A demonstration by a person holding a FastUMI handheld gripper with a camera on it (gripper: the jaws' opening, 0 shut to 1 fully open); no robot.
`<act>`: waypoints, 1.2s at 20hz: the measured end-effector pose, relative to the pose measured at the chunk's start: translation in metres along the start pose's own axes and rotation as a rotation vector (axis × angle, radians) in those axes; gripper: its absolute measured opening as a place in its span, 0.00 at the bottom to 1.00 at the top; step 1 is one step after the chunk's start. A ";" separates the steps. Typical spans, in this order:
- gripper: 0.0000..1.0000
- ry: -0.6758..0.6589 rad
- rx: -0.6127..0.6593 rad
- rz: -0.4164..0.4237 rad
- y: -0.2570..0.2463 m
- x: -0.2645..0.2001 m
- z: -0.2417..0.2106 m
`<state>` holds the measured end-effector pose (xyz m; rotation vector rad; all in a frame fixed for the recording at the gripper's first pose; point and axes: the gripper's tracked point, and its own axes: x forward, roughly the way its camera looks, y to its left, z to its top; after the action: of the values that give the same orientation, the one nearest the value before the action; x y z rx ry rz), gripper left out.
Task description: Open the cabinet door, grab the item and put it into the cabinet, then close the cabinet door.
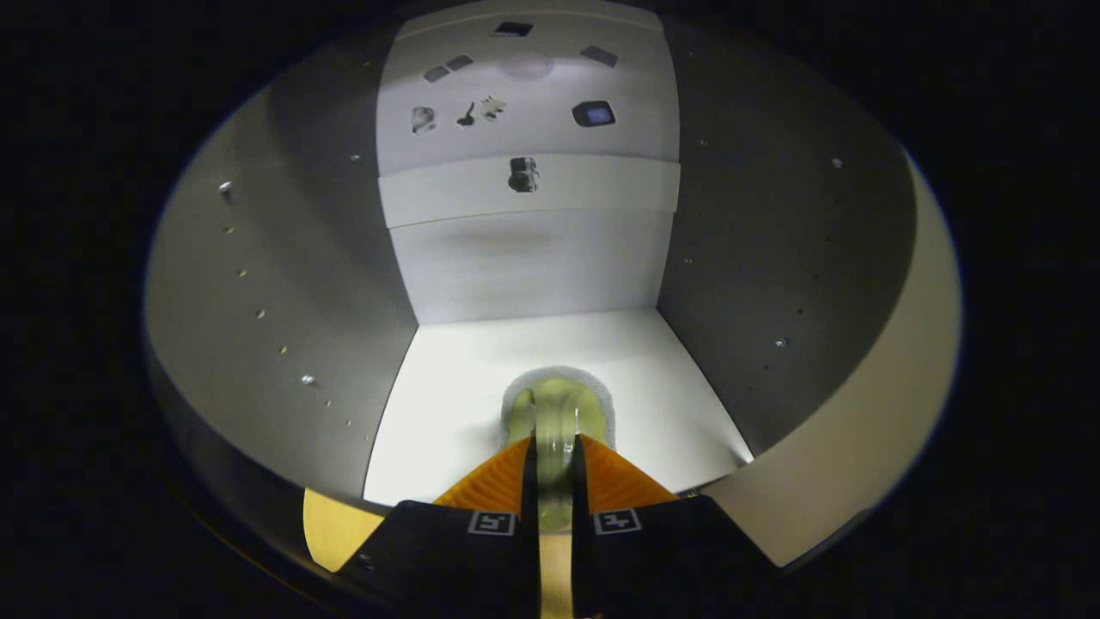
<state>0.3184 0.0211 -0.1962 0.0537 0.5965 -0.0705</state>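
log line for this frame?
phase: placing | fingers: shut on sponge | sponge: on cabinet floor, inside cabinet | release: not yet

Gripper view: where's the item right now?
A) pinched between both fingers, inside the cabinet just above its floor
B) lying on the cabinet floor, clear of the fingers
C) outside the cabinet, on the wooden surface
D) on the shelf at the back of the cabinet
A: the pale yellow-green item sits between the two orange fingers of the gripper, both pressing on it, over the white cabinet floor between the grey side walls.

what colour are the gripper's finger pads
Orange, ribbed pads, best seen in the gripper view, pressing on the yellow-green item.
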 end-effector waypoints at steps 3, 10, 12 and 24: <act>0.18 0.028 0.013 -0.011 -0.001 0.029 0.006; 0.23 0.058 0.035 -0.006 0.004 0.061 0.013; 0.27 0.064 0.042 -0.004 0.003 0.066 0.012; 0.97 -0.083 0.041 -0.021 -0.016 0.014 0.043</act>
<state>0.3525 0.0010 -0.1689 0.0837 0.5128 -0.1043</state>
